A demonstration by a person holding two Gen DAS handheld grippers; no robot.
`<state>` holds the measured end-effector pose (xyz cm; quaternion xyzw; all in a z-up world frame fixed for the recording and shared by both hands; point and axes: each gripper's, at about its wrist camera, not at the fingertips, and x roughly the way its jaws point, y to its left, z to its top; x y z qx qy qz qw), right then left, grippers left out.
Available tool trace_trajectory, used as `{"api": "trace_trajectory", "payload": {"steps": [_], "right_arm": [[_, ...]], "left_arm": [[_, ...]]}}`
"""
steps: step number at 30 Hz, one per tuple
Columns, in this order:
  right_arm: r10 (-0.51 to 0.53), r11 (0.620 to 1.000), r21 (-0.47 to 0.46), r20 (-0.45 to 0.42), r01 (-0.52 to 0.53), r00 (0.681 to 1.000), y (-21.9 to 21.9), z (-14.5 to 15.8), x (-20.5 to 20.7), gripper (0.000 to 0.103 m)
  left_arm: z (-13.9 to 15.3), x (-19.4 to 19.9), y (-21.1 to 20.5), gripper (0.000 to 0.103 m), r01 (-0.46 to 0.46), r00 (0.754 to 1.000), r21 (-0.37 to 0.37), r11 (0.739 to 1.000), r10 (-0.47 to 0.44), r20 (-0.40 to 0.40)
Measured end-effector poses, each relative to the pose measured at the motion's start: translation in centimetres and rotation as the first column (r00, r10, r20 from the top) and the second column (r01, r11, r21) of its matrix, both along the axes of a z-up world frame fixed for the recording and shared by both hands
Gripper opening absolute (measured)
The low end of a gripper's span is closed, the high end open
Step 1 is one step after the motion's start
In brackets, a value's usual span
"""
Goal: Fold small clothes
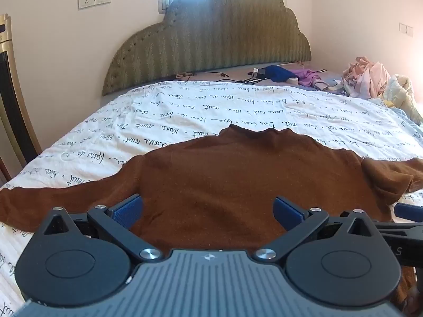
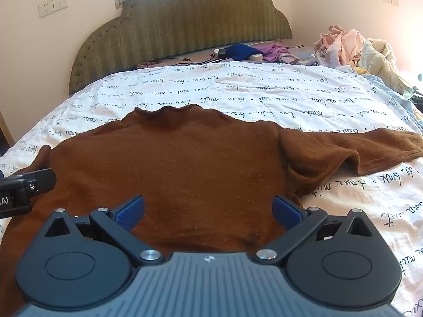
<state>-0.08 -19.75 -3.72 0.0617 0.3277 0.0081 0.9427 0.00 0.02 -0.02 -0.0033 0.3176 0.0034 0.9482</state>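
Plainly spread apart and empty, both left tongs and right tongs, low over the near hem of the top. Laid flat mid-frame on the bed, sleeves out sideways. Probably soft, light, limp; best pinched at a sleeve cuff or hem corner.

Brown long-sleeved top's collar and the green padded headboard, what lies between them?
Mostly the white quilt with black script; beyond it, near the green padded headboard, a strip of mattress with cables. Both wrist views show this past the brown long-sleeved top.
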Motion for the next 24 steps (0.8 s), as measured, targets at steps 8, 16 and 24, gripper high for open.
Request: {"api": "trace_trajectory", "payload": {"steps": [8,16,24], "right_arm": [[0.002,1.000,-0.012,-0.009,-0.002,1.000,0.1,-0.2,-0.2,0.103],[0.004,1.000,-0.008,-0.006,-0.004,1.000,-0.3,-0.4,-0.3,0.103],[0.006,1.000,-0.021,-0.007,-0.007,1.000,-0.1,-0.3,-0.5,0.103]], "left_arm": [[-0.5,-0.3,-1.2,0.103,0.017,0.999,0.102,0.995,-0.021,0.031],[-0.5,0.0,-0.9,0.103,0.025,1.000,0.082,0.996,-0.025,0.006],[-0.6,-0.2,-1.2,0.103,0.049,0.999,0.082,0.995,-0.048,-0.009]]}}
